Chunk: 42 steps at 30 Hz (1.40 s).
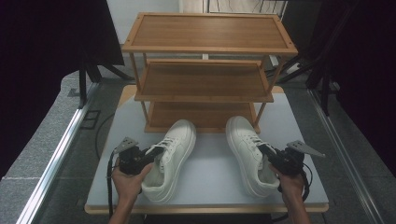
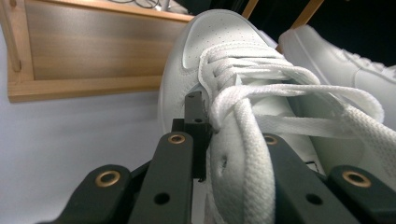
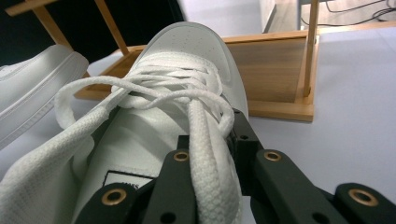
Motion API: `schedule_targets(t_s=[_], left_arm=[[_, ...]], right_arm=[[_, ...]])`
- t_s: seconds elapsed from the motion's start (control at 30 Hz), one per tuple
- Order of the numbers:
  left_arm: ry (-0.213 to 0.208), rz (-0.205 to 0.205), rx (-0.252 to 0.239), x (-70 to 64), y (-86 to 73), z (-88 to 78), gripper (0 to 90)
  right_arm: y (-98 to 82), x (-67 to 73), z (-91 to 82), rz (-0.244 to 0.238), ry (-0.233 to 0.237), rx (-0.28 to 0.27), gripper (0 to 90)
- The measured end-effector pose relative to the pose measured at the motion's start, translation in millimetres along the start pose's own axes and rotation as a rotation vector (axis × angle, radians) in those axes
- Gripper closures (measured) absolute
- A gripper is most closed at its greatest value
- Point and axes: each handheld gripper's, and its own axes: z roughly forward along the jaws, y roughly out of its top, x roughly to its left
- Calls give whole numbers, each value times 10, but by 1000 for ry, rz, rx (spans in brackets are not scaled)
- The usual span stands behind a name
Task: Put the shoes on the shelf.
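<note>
Jaws on both sides are clamped on shoe collars. My left gripper (image 1: 152, 154) pinches the outer side wall of the left sneaker (image 1: 172, 156) near its opening; in the left gripper view one jaw sits outside the collar, the other inside, with a lace (image 2: 243, 154) draped over the gap between them. My right gripper (image 1: 266, 150) does the same on the right sneaker (image 1: 247, 151): its jaws close across the collar wall, a lace (image 3: 205, 154) lying over them.

Both sneakers are white and sit on the grey desk (image 1: 210, 172), toes pointing at the wooden shoe rack (image 1: 205, 81). I see them side by side, apart from each other, just in front of the rack's bottom shelf (image 1: 201, 116). Toes are near the shelf edge; whether they touch it, I cannot tell. All three rack shelves are bare wood.
</note>
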Motion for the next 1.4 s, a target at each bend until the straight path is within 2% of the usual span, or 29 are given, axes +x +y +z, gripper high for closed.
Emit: schedule_targets(t_s=[0.2,0.63,0.7,0.73,0.83,1.0,1.1,1.4], left_arm=[[-19,4,-29,-20,36,-84,825],[-53,0,-84,-68,145,-207,824],[-47,15,-93,-105,173,-228,824],[-39,37,-100,-148,204,-244,823],[-44,44,-109,-180,232,-254,823],[-95,23,-128,-209,297,-248,824],[-91,42,-125,-247,334,-240,824],[-112,54,-141,-326,497,-220,823]], right_arm=[[9,25,-60,19,24,-29,829],[86,101,-179,23,68,-79,829],[96,111,-190,21,73,-83,830],[117,139,-209,26,84,-95,829],[140,171,-227,26,98,-104,830],[214,253,-299,12,125,-134,830],[263,282,-321,6,142,-142,830],[404,377,-363,-18,171,-180,830]])
